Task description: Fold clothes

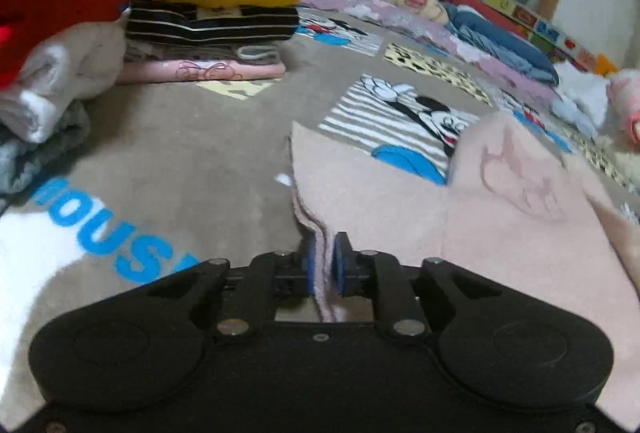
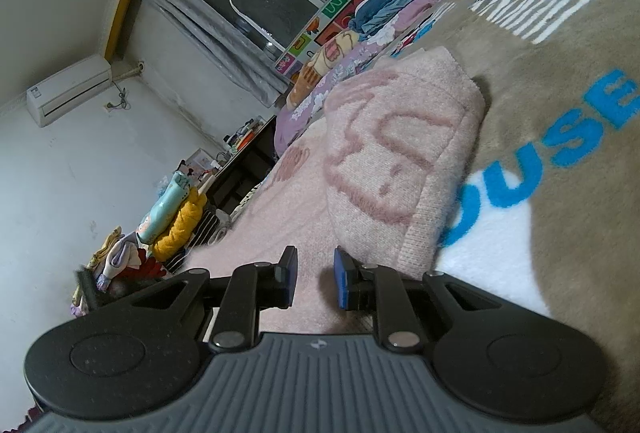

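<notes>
A pale pink fleece garment (image 1: pixel 480 217) lies spread on the cartoon-print blanket. My left gripper (image 1: pixel 323 265) is shut on the doubled edge of that pink garment, which runs between its blue pads. In the right wrist view the same pink garment (image 2: pixel 384 161) shows a folded-over part with a darker pink drawing on it. My right gripper (image 2: pixel 315 277) hovers over the pink fabric with its blue pads apart and nothing pinched between them.
A stack of folded clothes (image 1: pixel 216 5) stands at the back left, with a yellow knit and a mint item on top. Red and grey-white loose clothes (image 1: pixel 44 73) lie at the left. Bedding and a blue garment (image 1: pixel 500 41) line the far wall under the window.
</notes>
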